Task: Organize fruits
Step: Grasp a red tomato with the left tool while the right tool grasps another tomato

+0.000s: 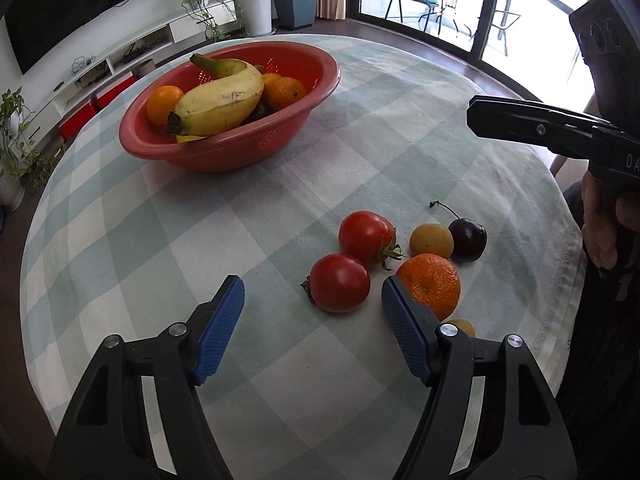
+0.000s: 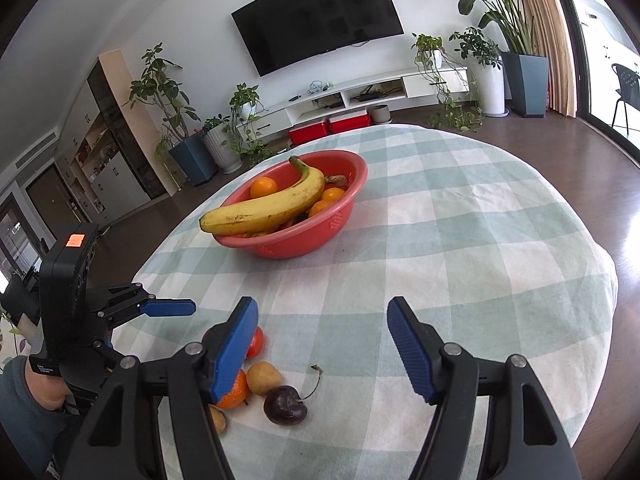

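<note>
Left wrist view
left tool (image 1: 312, 300): blue pads apart, gripping nothing – low over the checked cloth, nearest tomato between the tips
worktop (image 1: 140, 240): round, green-white checked cloth
colander bowl (image 1: 288, 128): red, far left on the worktop; holds a banana (image 1: 220, 100), oranges, something dark underneath
loose fruit: two tomatoes (image 1: 340, 282), touching each other; mandarin (image 1: 430, 282) just behind the right-hand pad; yellow plum (image 1: 431, 240) and dark cherry (image 1: 467, 240) touching behind it; another yellow fruit peeks out behind the right-hand finger
right tool (image 1: 476, 116): enters at the right edge, above the fruit; held by a hand (image 1: 600, 220)

Right wrist view
right tool (image 2: 322, 320): pads spread, nothing between them – bare cloth only
loose fruit: low left, cherry (image 2: 285, 404) nearest the centre; mandarin and one tomato partly hidden by the left-hand pad
bowl (image 2: 320, 236): mid-worktop, well apart from the pile
left tool (image 2: 168, 307): at the left edge, one blue pad showing
</note>
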